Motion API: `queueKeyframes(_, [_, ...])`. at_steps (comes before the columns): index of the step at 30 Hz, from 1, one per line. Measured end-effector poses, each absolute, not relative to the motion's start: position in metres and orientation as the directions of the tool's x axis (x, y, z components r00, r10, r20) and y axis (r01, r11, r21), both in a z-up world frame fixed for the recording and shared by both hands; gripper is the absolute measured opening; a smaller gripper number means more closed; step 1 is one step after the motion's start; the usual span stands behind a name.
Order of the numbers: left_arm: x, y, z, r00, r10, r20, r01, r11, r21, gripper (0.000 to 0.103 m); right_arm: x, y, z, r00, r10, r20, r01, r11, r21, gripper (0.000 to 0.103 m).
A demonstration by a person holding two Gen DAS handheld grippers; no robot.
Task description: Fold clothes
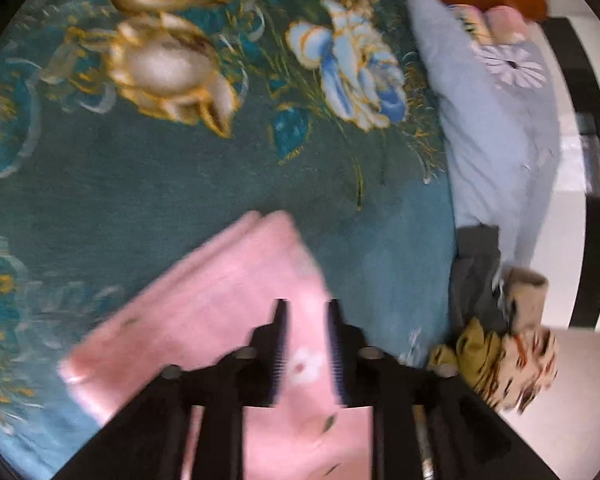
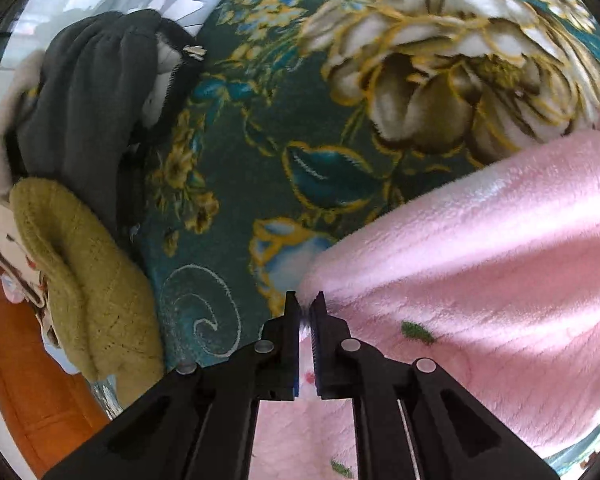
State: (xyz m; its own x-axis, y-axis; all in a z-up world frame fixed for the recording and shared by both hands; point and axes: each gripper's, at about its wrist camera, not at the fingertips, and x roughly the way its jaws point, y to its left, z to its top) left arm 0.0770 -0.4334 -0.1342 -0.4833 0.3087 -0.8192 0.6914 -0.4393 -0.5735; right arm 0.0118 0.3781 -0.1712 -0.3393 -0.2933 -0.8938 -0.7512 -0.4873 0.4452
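Pink blanket [image 1: 220,320] partly folded on bedspread [image 1: 180,180]. Left gripper [image 1: 307,312] open above it; right gripper [image 2: 304,304] pinching its corner. Clothes pile [image 2: 84,220] unfolded.

The folded garment [image 1: 220,320] lies on the blanket [image 1: 180,180], directly beneath my left fingers [image 1: 278,332]. In the right wrist view, its corner sits between my right fingers [image 2: 290,320]. The clothes pile [image 2: 80,200] lies left of it, on the blanket's edge.
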Motion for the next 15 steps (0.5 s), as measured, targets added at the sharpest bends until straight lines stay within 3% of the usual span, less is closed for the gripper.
queueKeyframes(1, [0.093,-0.436,-0.129,-0.497,0.284,-0.82,0.687,-0.448,-0.571,0.042,0.013,0.378,-0.171,-0.357,-0.296,-0.886,-0.738,-0.492,0.461,0.012])
queueKeyframes(4, [0.14,-0.444,-0.114,-0.536,0.208,-0.818,0.676,-0.474,-0.564,0.052,0.022,0.378,-0.164,-0.444,-0.317,-0.838,-0.692,-0.473,0.545,0.051])
queueKeyframes(6, [0.178,-0.45,-0.119,-0.541,0.16,-0.826,0.71,-0.44,-0.55,0.062,0.032,0.377,-0.148,-0.515,-0.318,-0.796,-0.639,-0.477,0.604,0.054])
queueKeyframes(11, [0.215,-0.452,-0.163,-0.573,0.225,-0.788,0.726,-0.308,-0.615,0.062,0.057,0.363,-0.11,-0.541,-0.294,-0.788,-0.547,-0.589,0.595,0.054])
queueKeyframes(15, [0.216,-0.449,-0.181,-0.66,0.194,-0.726,0.691,-0.225,-0.688,0.062,0.09,0.371,-0.091,-0.528,-0.293,-0.797,-0.533,-0.617,0.579,0.054])
